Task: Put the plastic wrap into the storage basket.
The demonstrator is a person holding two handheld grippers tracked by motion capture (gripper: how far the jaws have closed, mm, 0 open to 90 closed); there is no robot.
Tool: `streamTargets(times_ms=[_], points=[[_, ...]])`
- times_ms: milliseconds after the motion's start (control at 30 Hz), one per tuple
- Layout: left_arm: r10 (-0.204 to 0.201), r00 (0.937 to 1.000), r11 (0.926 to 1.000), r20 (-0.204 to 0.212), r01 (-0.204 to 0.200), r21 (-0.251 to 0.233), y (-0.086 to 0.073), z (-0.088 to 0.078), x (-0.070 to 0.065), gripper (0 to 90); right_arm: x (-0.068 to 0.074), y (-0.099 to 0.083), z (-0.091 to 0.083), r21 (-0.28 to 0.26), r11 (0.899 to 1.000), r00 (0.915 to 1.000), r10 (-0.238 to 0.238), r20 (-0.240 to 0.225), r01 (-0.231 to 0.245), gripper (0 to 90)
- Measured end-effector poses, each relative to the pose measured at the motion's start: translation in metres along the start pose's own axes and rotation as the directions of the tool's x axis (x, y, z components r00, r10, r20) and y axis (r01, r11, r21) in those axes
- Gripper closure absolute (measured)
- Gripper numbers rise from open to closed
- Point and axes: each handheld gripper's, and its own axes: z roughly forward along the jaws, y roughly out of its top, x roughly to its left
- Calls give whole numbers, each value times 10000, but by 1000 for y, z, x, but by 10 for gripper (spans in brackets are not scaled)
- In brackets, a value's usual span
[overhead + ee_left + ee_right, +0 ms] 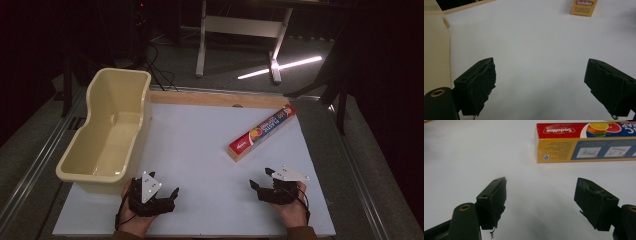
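Observation:
A long plastic-wrap box (262, 132), red and yellow with a fruit picture, lies diagonally on the white table (200, 150) right of centre. Its near end (584, 142) shows in the right gripper view, and its end face (583, 7) in the left gripper view. A cream plastic tub (107, 130) stands empty at the table's left edge. My left gripper (162, 186) rests near the front edge beside the tub's near corner, jaws wide apart with nothing between them (540, 82). My right gripper (261, 179) sits at the front right, a short way before the box, open and empty (540, 200).
A wooden strip (220, 98) runs along the table's far edge. Beyond it stand white desk legs (202, 40) on a dark floor. The tub's wall (435, 50) is close on the left in the left gripper view.

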Motion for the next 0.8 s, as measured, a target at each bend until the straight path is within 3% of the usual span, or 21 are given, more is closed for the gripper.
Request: streamTargets(times_ms=[433, 500, 533, 700, 800], points=[[-216, 9998, 9995, -9, 216, -217, 0, -2, 1, 107, 7, 4, 3, -37, 9999, 9999, -96, -96, 96, 330], [-165, 9999, 9997, -7, 165, -189, 0, -1, 1, 108, 9, 7, 5, -84, 9999, 9996, -79, -272, 77, 372], [-127, 9999, 9998, 5, 127, -180, 1, -1, 1, 108, 13, 12, 7, -45, 9995, 9988, -317, -366, 316, 412], [-121, 9999, 9997, 28, 122, -231, 1, -1, 0, 110, 19, 27, 16, 1, 9981, 9969, -614, -484, 614, 511], [-66, 10000, 9997, 56, 67, -249, 1, -2, 1, 114, 19, 41, 26, -139, 9988, 9969, -467, -627, 459, 618]])
